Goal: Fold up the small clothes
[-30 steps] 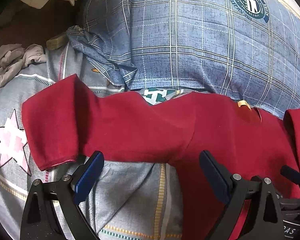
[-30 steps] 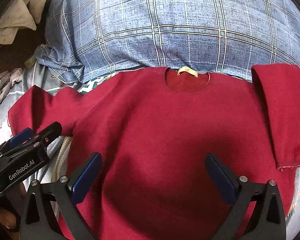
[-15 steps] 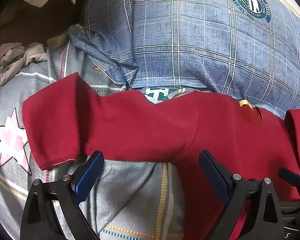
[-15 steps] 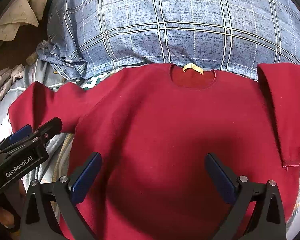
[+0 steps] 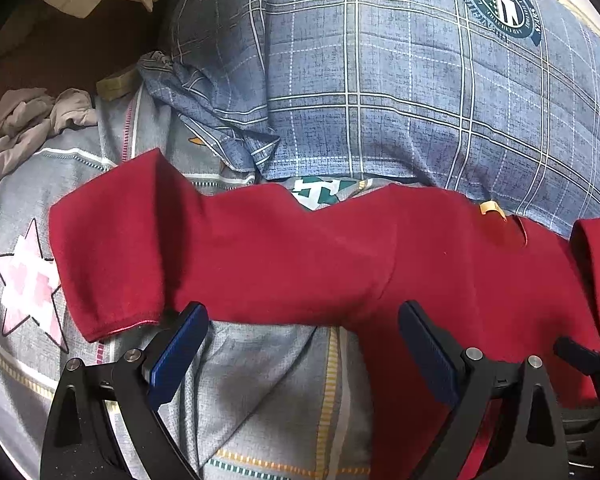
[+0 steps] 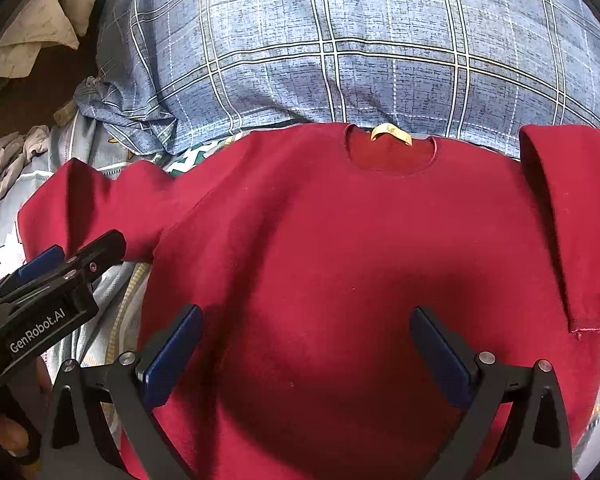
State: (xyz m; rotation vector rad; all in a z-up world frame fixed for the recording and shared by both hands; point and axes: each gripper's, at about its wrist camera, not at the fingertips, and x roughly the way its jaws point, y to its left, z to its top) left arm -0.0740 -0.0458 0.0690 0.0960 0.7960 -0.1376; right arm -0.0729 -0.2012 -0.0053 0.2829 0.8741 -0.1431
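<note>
A small red sweater (image 6: 340,260) lies face up on the bed, spread over a grey patterned sheet (image 5: 260,392), its neckline with a yellow label (image 6: 391,135) at twelve o'clock, touching the foot of a big blue plaid pillow (image 6: 360,48). The sleeve on the right (image 6: 576,224) is already bent at the shoulder and runs down toward five o'clock, its cuff lying beside the body. The sleeve on the left (image 5: 112,256) reaches out toward nine o'clock, then bends so the cuff drops toward seven, just beside a pink star (image 5: 28,280) printed on the sheet.

The left claw (image 5: 300,356) hangs over the sheet just below the left armpit, fingers spread wide with nothing between them. The right claw (image 6: 306,354) hovers above the lower chest of the sweater, equally wide apart and empty. I cannot tell whether either touches cloth.

To my eye the garment is laid out and the folding proper is about to start, with the sleeves the first job. The left claw looks best placed to go for the left cuff at its ten o'clock: pinch the hem edge and carry it across onto the chest. The sheet beneath is rumpled, so the fingers must catch only the red knit and not the bedding. Crumpled pale clothes (image 5: 24,120) sit well apart at ten o'clock.
</note>
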